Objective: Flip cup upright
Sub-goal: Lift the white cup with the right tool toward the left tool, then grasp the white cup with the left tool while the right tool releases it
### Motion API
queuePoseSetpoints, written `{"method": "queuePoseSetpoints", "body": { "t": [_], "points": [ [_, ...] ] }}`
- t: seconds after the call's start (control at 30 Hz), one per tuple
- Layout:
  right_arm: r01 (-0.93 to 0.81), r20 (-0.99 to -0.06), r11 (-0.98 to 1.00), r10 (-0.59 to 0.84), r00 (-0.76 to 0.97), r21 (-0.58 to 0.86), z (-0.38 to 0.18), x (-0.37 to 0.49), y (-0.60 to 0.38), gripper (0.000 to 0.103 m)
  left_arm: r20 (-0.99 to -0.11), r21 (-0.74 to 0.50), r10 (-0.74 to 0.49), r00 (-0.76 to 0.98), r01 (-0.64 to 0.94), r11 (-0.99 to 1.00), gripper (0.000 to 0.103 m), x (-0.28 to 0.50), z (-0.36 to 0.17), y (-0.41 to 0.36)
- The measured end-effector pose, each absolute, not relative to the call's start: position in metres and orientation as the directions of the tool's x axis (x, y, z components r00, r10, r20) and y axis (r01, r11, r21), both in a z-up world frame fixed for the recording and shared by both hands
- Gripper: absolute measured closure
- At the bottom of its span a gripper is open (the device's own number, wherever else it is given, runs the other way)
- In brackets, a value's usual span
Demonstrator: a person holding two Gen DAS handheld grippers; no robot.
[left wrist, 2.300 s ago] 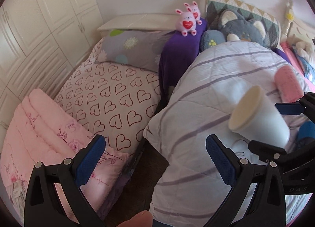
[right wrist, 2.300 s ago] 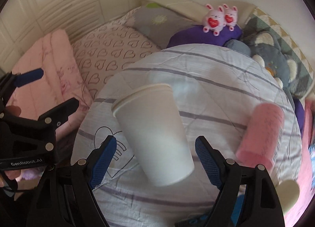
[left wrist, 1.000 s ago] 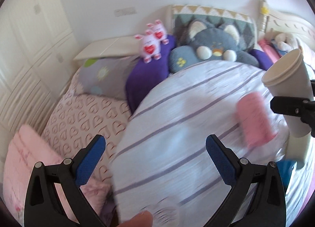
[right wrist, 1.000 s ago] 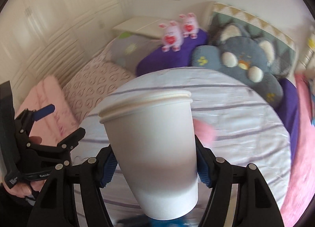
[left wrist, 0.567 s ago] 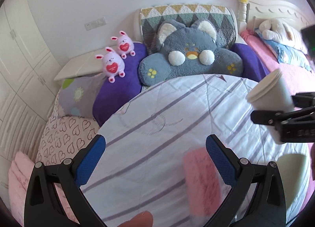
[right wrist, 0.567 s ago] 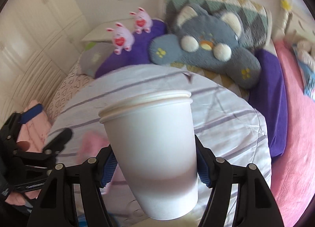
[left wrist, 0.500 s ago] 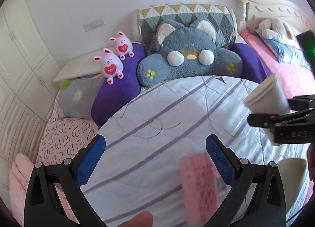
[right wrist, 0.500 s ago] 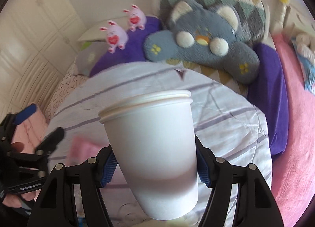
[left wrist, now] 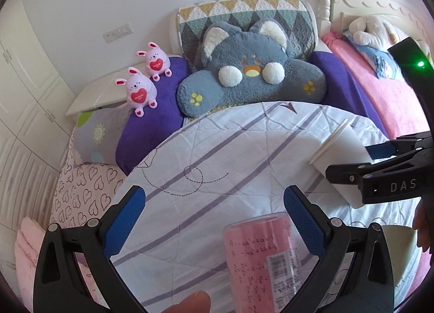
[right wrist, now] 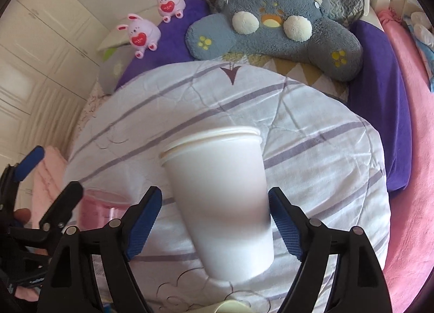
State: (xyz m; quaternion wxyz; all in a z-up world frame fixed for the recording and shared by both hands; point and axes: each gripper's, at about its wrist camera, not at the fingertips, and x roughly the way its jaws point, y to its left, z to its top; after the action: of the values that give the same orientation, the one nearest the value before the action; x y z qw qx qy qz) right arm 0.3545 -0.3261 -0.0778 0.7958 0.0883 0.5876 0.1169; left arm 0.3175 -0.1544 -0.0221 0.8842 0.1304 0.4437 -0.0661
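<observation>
The right tool [right wrist: 214,224] is sitting open around the white cup [right wrist: 217,193], rim up, tilted; the left tool [left wrist: 214,220] is gaping empty, well apart.

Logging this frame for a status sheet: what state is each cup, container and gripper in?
white paper cup: tilted, rim up, between the pads, off the bed
right gripper: pads beside the cup; contact unclear
left gripper: open, empty
pink container: standing on the striped quilt
second cup: upside down on the quilt
</observation>
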Motion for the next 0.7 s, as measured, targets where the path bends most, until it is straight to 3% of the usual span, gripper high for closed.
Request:
{"method": "queuePoseSetpoints", "body": {
  "t": [0.7],
  "points": [
    [-0.011, -0.813, 0.962, 0.236, 0.532, 0.273, 0.003, 0.253, -0.369, 0.021, -0.843, 0.157, 0.001, 0.537, 0.245, 0.957, 0.000, 0.263, 0.019, -0.211]
  ]
}}
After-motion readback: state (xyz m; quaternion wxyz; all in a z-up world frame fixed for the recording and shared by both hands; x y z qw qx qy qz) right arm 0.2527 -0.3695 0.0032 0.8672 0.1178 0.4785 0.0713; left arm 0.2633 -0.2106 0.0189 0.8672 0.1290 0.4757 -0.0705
